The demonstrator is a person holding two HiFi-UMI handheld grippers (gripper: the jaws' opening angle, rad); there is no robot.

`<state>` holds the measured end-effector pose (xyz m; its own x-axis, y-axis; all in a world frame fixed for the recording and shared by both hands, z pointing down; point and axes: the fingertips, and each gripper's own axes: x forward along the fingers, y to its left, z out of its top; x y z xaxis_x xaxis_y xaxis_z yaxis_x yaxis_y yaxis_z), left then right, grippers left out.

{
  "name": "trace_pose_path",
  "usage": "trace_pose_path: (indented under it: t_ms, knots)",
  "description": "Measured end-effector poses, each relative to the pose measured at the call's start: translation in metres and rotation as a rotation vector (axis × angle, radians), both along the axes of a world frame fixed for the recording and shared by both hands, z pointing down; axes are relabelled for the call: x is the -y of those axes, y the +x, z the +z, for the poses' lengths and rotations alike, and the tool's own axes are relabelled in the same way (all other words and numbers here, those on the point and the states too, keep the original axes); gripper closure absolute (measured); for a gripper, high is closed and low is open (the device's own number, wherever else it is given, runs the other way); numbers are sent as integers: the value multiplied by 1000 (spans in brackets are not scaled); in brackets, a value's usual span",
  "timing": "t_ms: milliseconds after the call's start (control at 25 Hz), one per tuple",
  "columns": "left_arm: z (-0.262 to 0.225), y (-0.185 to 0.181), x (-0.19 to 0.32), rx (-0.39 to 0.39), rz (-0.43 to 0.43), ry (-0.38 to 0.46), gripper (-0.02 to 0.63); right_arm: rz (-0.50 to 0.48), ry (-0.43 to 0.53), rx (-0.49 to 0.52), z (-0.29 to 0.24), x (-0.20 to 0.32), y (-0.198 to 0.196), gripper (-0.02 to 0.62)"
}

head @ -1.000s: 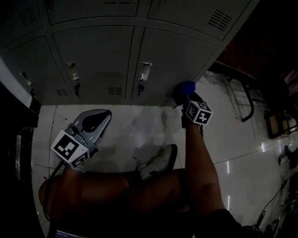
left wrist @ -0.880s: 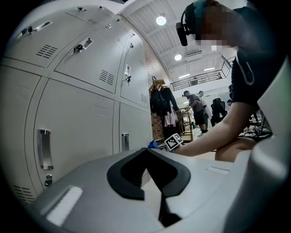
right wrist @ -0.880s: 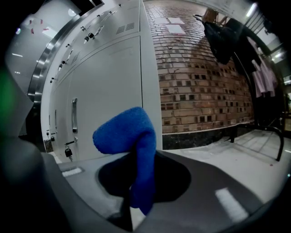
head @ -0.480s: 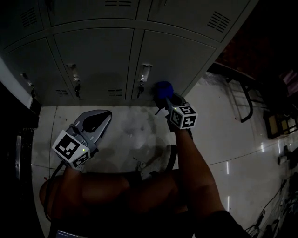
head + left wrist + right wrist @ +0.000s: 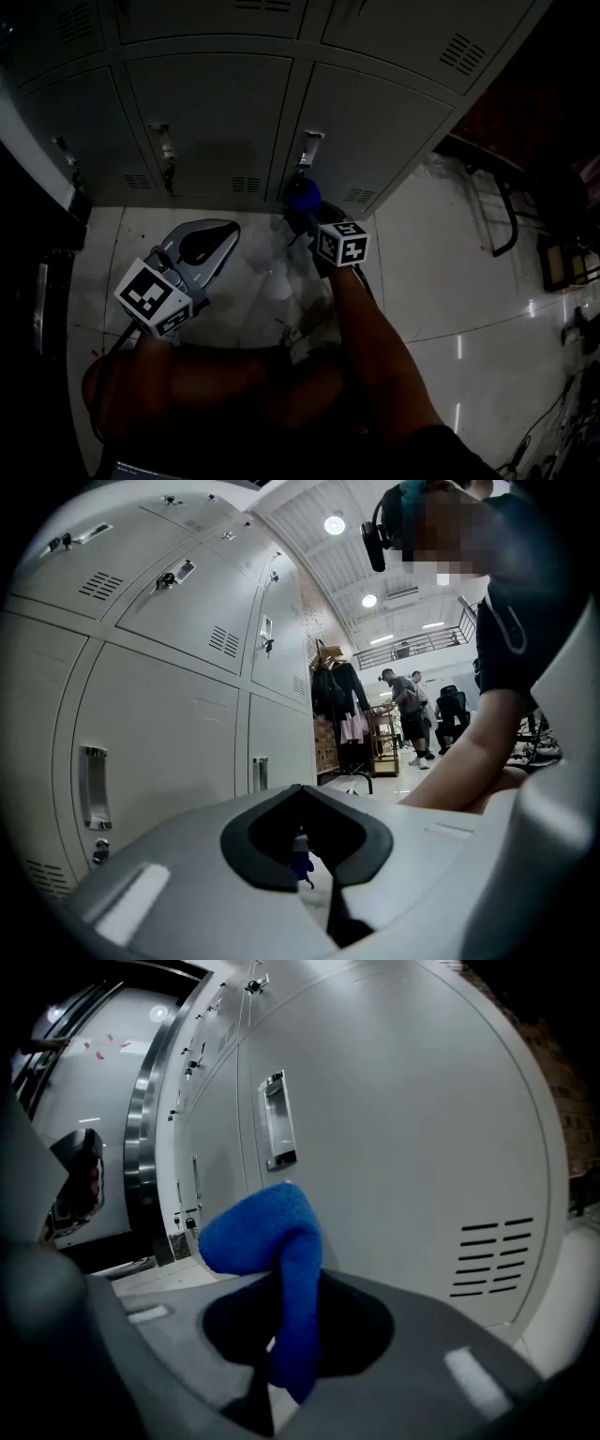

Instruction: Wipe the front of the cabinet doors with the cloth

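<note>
The grey locker cabinet (image 5: 216, 103) fills the top of the head view. My right gripper (image 5: 314, 220) is shut on a blue cloth (image 5: 303, 197), which it holds against the lower right door (image 5: 366, 122) just below its handle (image 5: 307, 148). In the right gripper view the cloth (image 5: 267, 1232) bulges out over the jaws of that gripper (image 5: 295, 1288), close to the door (image 5: 403, 1129) and its handle (image 5: 277, 1119). My left gripper (image 5: 223, 230) hovers low over the floor in front of the lockers, shut with nothing in it (image 5: 302, 794).
The person's bare legs (image 5: 234, 384) fill the lower middle of the head view. A metal chair frame (image 5: 497, 206) stands on the glossy floor (image 5: 441, 272) at right. Dark equipment (image 5: 37, 309) lines the left edge. People (image 5: 408, 719) and hanging clothes (image 5: 342, 700) are far off.
My right gripper has carried the blue cloth leftward along the bottom of the lower right door, from its right corner to below the handle. The left gripper has barely moved.
</note>
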<state>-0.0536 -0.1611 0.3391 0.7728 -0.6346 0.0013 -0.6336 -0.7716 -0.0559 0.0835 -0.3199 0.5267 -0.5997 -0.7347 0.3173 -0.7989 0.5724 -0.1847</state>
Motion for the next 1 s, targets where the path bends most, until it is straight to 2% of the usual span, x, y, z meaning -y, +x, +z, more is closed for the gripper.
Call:
trace_pose_path:
  t_ms: [160,280,400,760,1000]
  knots:
    - [2,0,2,1,-2,-5,600,-57,-2,-4,4,2,-23,526]
    - [3,-1,3,-1,-5,-8,600,-29,-5,-22,7,8,-21,526]
    - [4,-2,4,-1,-5,-12,600,49,-8,-41,9,19,3,526]
    - [7,-1,3,4,-5,-18,600,199,-21,-37,8,25,66,526]
    - [4,-1,1,-1,-1,-12,600,366,-48,-11,10,24,127,526]
